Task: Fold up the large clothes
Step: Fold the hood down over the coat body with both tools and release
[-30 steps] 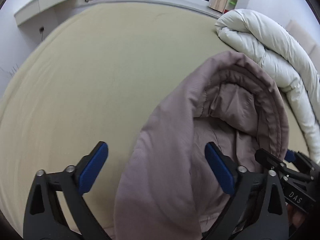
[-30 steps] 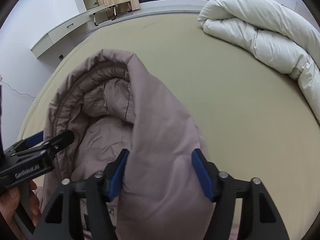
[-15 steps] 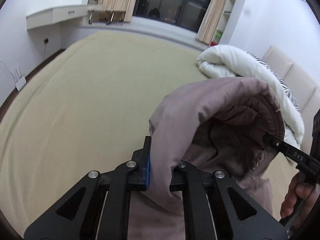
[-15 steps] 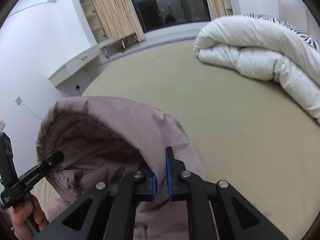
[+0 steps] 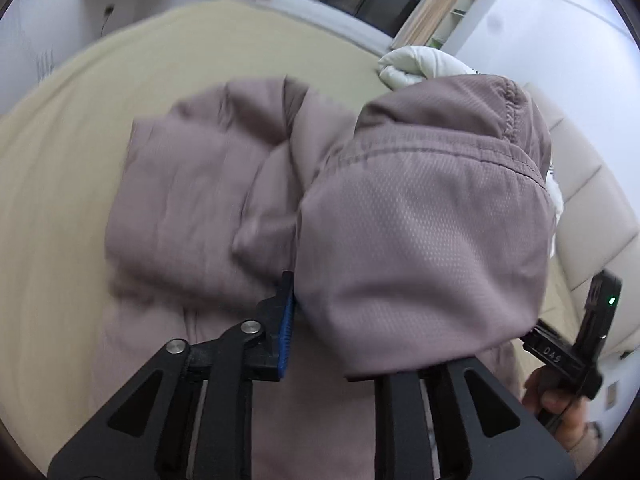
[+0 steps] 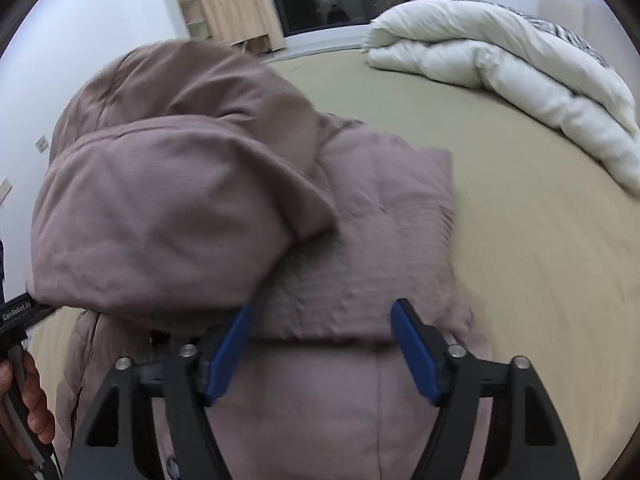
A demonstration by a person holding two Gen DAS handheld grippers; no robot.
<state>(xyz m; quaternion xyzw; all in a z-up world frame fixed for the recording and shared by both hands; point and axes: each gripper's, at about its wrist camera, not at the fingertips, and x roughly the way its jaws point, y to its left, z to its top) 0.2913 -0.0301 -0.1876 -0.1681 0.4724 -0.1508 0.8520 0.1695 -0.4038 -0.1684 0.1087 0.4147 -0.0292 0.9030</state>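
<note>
Left gripper opening w/ jacket hood between jaws, right gripper opening wide, empty, over jacket

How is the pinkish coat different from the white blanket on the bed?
The coat is dusty mauve; the blanket is creamy white. The coat lies close in front, while the blanket sits at the bed's far side. The coat is spread fairly flat with its hood flopped over it; the blanket is bunched into a thick roll. Both look soft and puffy, and both rest on the same beige bed.
</note>
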